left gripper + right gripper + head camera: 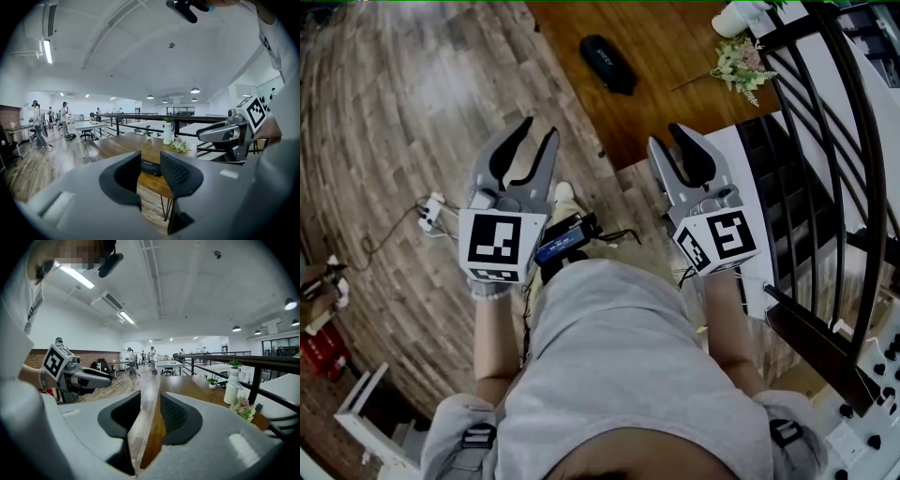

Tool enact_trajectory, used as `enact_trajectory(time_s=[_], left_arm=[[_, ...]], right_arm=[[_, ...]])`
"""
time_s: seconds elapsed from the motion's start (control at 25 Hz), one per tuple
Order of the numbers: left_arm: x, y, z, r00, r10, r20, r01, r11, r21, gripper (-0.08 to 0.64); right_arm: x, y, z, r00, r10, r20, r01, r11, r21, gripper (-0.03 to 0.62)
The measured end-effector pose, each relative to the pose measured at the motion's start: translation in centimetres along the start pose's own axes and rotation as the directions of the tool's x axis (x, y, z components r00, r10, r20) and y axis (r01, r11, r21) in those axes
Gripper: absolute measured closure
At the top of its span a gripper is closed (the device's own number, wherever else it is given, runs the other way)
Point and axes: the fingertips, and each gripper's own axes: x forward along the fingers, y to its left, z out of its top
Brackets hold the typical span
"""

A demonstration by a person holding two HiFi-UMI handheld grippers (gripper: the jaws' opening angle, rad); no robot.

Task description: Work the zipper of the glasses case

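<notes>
- The wood floor lies under both grippers and spreads out to the left of the left one.
- The brown table stands ahead of both grippers, well beyond their tips; its near edge lines up with the gap of the right gripper in the right gripper view.
- The black railing runs along the outer side of the right gripper and past the far end of the table.
- The left gripper is held at waist height over the floor. Its jaws stand a narrow way apart with nothing gripped between them.
- The right gripper is level with the left one, close beside it, tips toward the table. Its jaws are likewise parted by a narrow gap and hold nothing.
- The white vase stands at the far side of the table, ahead and to the right of the right gripper.
- The flowers lie on the table just nearer than the vase.
- The glasses case, black and closed, lies on the table straight ahead of the left gripper, well apart from it; in the left gripper view it shows in the distance through the gap between the jaws.
</notes>
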Motion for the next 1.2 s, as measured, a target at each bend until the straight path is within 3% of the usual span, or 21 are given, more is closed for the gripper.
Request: enact_trajectory(time_s=[0.36, 0.76, 1.2], left_arm=[[4.5, 3.7, -1.0, 0.992, -0.124, -0.035, 0.124, 0.992, -0.002, 0.433], [7.1, 5.9, -1.3, 0.976, -0.214, -0.034, 0.214, 0.977, 0.004, 0.433], [8.8, 6.0, -2.7, 0.972, -0.227, -0.055, 0.227, 0.974, -0.003, 0.433]], right_arm=[[5.6, -1.5, 0.3, 0.996, -0.076, -0.050, 0.077, 0.997, 0.015, 0.465], [8.8, -3.4, 1.2, 0.984, -0.159, -0.075, 0.160, 0.987, 0.006, 0.465], [11.4, -5.3, 0.1, 0.987, -0.105, -0.121, 0.106, 0.994, 0.004, 0.442]])
